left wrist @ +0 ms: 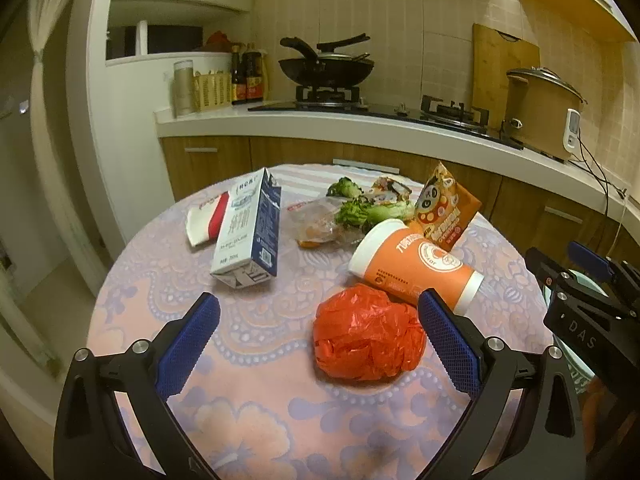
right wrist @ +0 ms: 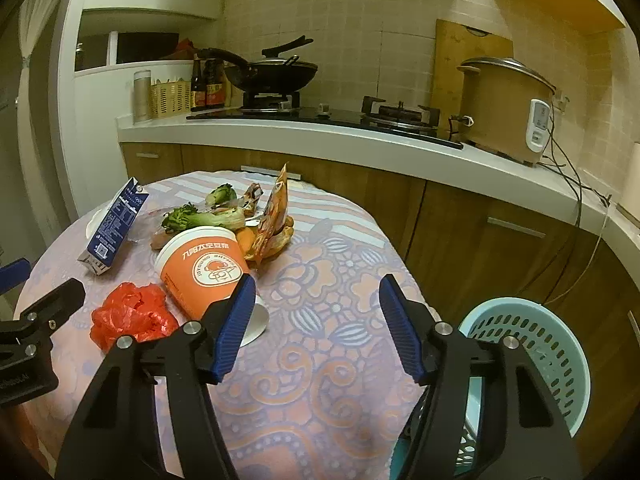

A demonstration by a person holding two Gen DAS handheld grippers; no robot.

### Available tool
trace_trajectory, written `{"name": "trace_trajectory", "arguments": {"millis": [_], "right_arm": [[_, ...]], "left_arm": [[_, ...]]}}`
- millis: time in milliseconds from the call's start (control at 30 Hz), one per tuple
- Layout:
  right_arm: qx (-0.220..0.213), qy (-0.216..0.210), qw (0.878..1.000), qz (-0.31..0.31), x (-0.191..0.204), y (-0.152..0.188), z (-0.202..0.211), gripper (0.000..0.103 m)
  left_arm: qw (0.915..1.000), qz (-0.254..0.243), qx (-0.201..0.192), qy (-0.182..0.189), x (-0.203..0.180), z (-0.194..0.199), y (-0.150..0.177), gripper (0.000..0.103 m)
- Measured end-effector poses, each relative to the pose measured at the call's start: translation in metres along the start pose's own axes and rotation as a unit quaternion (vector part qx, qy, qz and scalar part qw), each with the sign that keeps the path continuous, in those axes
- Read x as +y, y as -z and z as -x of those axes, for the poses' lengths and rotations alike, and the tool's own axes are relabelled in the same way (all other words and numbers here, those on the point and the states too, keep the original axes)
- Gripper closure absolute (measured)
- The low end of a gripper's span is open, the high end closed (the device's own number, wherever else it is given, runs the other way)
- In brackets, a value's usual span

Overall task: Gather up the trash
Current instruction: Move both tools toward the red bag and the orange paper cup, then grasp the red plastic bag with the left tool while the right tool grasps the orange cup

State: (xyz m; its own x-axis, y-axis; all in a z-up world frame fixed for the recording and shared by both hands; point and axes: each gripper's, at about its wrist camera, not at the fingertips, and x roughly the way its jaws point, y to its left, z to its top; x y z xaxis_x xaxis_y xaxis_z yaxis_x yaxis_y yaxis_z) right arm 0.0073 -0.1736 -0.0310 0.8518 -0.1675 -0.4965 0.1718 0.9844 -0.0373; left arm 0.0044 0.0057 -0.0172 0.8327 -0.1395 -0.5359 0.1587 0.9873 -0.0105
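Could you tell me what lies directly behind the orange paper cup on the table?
Behind the orange paper cup stand an orange snack packet and leafy greens. The cup hides the packet's base and whatever lies under it.

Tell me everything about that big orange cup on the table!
The orange cup looks like paper, with a white rim, a white base and a round white logo. It lies tipped on its side on the flowery tablecloth, open mouth facing the vegetable scraps. The crumpled red plastic bag sits right beside it. No claw holds it.

Tiled wall (left wrist: 360,8), white counter (left wrist: 280,124), wooden cabinets (right wrist: 480,220), dim yellowish light.
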Motion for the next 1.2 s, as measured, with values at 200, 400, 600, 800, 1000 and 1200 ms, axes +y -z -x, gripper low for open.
{"name": "trace_trajectory", "arguments": {"millis": [200, 400, 600, 800, 1000, 1200], "right_arm": [[0.000, -0.014, 1.000, 0.004, 0.004, 0.000, -0.004, 0.044], [0.006, -0.032, 0.999, 0.005, 0.005, -0.001, -0.013, 0.047], [0.012, -0.074, 0.997, 0.004, 0.009, -0.001, -0.026, 0.047], [0.057, -0.147, 0.987, -0.011, 0.007, -0.004, -0.055, 0.047], [0.086, -0.174, 0.981, -0.012, 0.008, -0.007, -0.073, 0.041], [0.110, -0.191, 0.975, 0.007, 0.025, -0.007, -0.085, 0.035]], "left_arm": [[0.9998, -0.006, 0.017, 0.013, -0.002, -0.009, 0.004, 0.007], [0.9988, 0.008, 0.041, 0.025, -0.001, -0.025, 0.011, 0.008], [0.9967, 0.022, 0.063, 0.046, 0.000, -0.040, 0.013, 0.008], [0.9915, 0.030, 0.109, 0.064, -0.002, -0.063, 0.015, 0.018], [0.9849, 0.049, 0.129, 0.104, -0.004, -0.072, 0.016, 0.044], [0.9841, 0.064, 0.125, 0.109, 0.001, -0.071, 0.016, 0.051]]}}
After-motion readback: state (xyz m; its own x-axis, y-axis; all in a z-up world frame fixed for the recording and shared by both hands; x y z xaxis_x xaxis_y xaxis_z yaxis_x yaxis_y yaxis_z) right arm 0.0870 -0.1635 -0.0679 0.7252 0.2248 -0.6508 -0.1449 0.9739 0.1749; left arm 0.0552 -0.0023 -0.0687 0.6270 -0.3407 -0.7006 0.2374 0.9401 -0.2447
